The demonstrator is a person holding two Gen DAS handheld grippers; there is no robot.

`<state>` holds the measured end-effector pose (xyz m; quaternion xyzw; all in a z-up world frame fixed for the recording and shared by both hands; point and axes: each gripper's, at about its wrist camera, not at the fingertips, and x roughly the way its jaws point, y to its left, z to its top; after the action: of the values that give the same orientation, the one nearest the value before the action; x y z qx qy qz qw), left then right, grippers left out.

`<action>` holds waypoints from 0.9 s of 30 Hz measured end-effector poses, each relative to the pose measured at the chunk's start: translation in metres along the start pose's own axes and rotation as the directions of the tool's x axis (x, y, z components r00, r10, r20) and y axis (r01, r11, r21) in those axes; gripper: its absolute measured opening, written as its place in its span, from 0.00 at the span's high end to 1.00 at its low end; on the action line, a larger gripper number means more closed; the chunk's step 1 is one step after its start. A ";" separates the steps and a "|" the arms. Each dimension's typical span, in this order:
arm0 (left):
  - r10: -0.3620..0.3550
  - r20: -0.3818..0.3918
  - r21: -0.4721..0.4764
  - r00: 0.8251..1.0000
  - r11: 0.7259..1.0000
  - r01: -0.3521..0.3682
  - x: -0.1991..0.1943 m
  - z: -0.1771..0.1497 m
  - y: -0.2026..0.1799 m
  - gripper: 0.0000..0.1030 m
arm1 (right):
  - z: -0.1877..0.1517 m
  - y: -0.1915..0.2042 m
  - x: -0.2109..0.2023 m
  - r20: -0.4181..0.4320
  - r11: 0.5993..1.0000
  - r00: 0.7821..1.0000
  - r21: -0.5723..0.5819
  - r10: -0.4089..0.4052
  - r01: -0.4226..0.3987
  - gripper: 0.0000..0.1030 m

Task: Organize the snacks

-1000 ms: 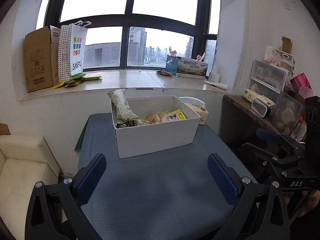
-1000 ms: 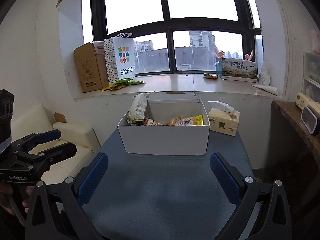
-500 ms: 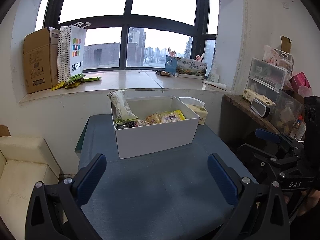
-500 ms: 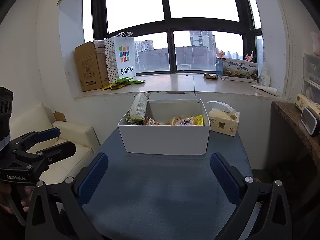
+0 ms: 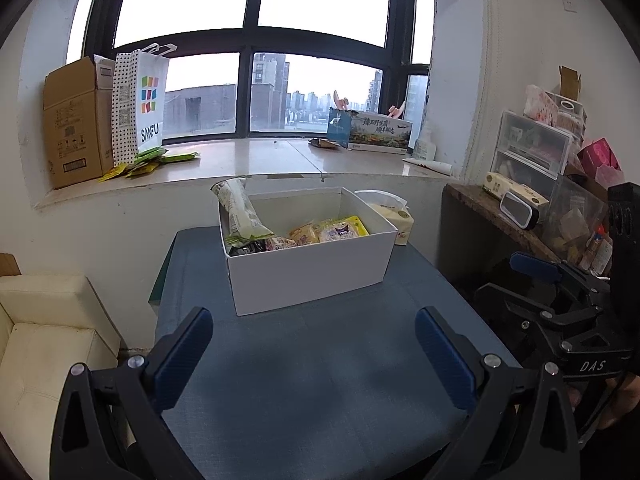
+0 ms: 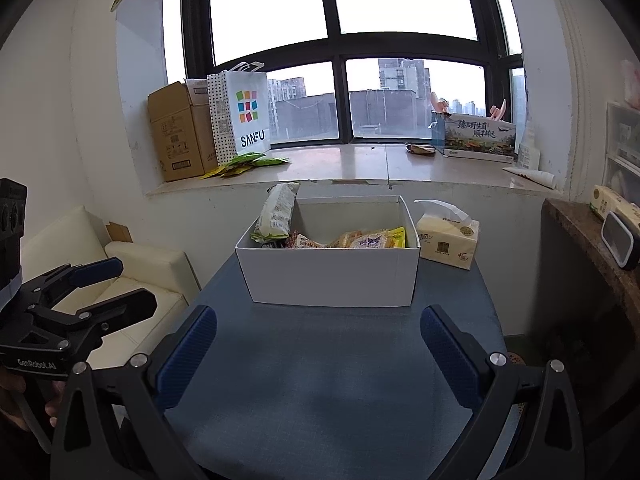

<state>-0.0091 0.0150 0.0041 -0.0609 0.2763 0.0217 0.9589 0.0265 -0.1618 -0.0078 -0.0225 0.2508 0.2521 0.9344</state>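
Note:
A white open box sits at the far side of the blue table. It holds several snack packs: a tall green-and-white bag leaning at its left end, and yellow and purple packs lying inside. My left gripper is open and empty, over the near table. My right gripper is open and empty too, also short of the box. Each gripper shows at the edge of the other's view.
A tissue box stands right of the white box. The windowsill holds a cardboard box, a SANFU bag, green packets and a printed carton. A cream sofa is left, a cluttered shelf right.
Both grippers have barely shifted; the view has drifted slightly. Nothing was picked up or let go.

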 end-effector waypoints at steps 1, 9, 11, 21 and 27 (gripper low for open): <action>0.000 0.000 0.000 1.000 1.000 0.000 0.000 0.000 0.000 0.00 | 0.000 0.001 0.000 0.001 1.000 1.000 -0.002 0.000 0.000 0.00; -0.002 -0.009 0.003 1.000 1.000 0.002 0.001 -0.001 -0.002 0.00 | 0.000 0.000 0.001 -0.001 1.000 1.000 0.001 0.004 -0.004 0.00; -0.006 -0.010 0.003 1.000 1.000 0.006 0.001 0.000 -0.002 0.00 | 0.000 0.000 0.001 0.001 1.000 1.000 0.002 0.002 -0.002 0.00; -0.007 -0.015 0.002 1.000 1.000 0.007 0.002 -0.002 -0.003 0.00 | -0.001 0.001 0.001 -0.001 1.000 1.000 0.000 0.007 -0.007 0.00; -0.007 -0.015 0.001 1.000 1.000 0.007 0.003 -0.003 -0.003 0.00 | -0.002 0.002 0.002 -0.002 1.000 1.000 0.000 0.008 -0.008 0.00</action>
<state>-0.0083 0.0118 0.0007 -0.0613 0.2833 0.0178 0.9569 0.0265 -0.1591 -0.0101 -0.0217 0.2518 0.2556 0.9332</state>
